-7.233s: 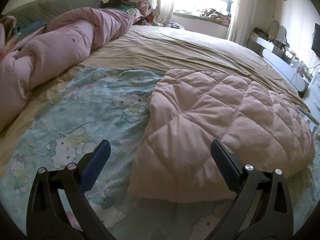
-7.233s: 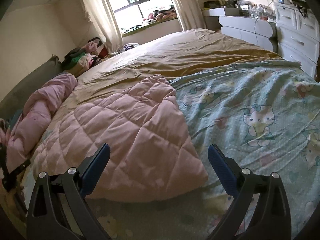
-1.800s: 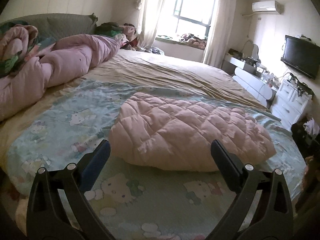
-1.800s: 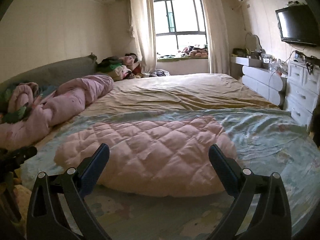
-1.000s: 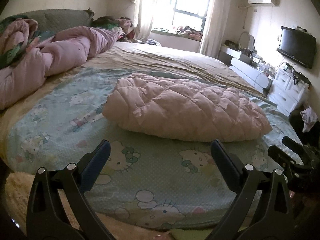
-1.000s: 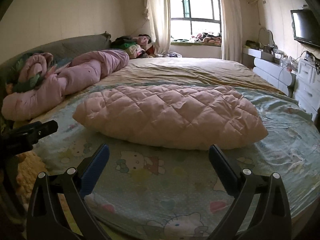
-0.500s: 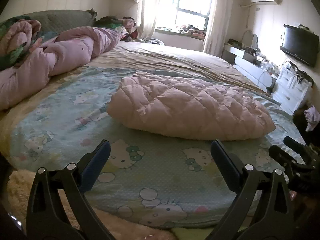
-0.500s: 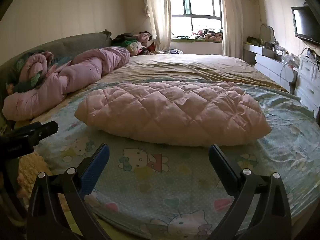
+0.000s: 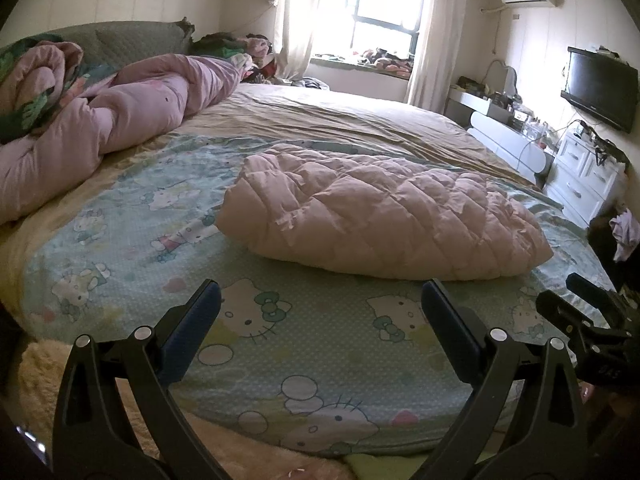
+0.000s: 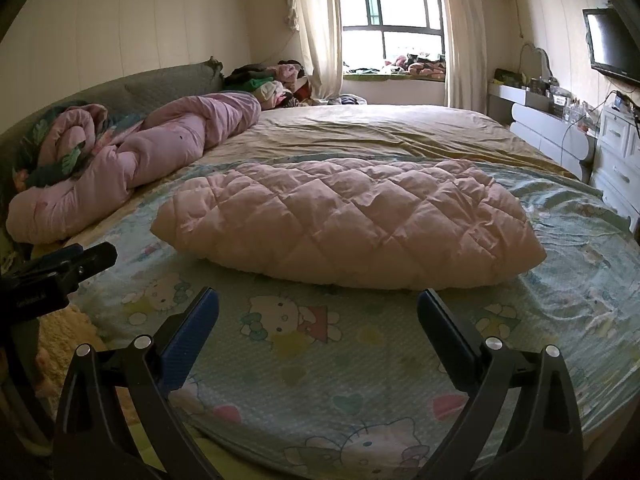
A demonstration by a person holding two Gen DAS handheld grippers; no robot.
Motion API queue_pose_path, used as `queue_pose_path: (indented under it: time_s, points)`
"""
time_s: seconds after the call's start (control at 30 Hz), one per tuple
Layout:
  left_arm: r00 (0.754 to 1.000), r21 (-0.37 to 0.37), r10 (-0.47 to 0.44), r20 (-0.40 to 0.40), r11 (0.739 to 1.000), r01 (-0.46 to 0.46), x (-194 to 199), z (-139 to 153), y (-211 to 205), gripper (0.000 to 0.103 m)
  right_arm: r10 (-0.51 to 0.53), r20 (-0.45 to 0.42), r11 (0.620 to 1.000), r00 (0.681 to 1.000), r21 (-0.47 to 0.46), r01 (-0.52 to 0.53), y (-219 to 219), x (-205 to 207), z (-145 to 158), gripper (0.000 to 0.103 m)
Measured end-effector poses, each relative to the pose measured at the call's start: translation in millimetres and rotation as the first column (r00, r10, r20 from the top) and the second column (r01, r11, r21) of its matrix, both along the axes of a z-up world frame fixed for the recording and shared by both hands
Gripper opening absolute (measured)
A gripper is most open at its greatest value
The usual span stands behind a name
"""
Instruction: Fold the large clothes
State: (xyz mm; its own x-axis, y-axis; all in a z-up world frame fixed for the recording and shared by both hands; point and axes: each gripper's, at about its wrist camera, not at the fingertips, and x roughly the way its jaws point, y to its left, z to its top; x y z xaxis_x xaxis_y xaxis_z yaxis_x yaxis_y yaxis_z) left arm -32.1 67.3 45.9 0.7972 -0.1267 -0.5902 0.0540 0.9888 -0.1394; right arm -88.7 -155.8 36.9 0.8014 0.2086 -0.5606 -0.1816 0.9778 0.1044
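A pale pink quilted puffer garment (image 9: 380, 216) lies folded into a puffy bundle on the Hello Kitty sheet (image 9: 280, 332); it also shows in the right wrist view (image 10: 352, 220). My left gripper (image 9: 320, 316) is open and empty, held back from the bundle near the bed's front edge. My right gripper (image 10: 318, 312) is open and empty, also short of the bundle. In the left wrist view the right gripper (image 9: 588, 320) shows at the right edge. In the right wrist view the left gripper (image 10: 60, 268) shows at the left edge.
A rolled pink duvet (image 10: 132, 160) lies along the left by the grey headboard (image 10: 160, 84). A tan sheet (image 10: 380, 128) covers the far bed. Clothes pile (image 10: 272, 80) by the window. White drawers (image 10: 616, 152) and a TV (image 9: 600, 88) stand at the right.
Both grippers have pulled back from the folded garment toward the bed's front edge and sit lower. In the last half second they shift only slightly. The garment has not moved.
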Motion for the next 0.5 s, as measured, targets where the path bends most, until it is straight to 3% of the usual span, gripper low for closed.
queue_pose_path:
  time_s: [0.5]
  points:
    - [1.000, 0.003, 0.005, 0.002, 1.000, -0.005, -1.6, 0.5, 2.6, 0.094, -0.004, -0.007, 1.000, 1.000, 0.005, 0.004, 1.0, 0.9, -2.2, 0.099]
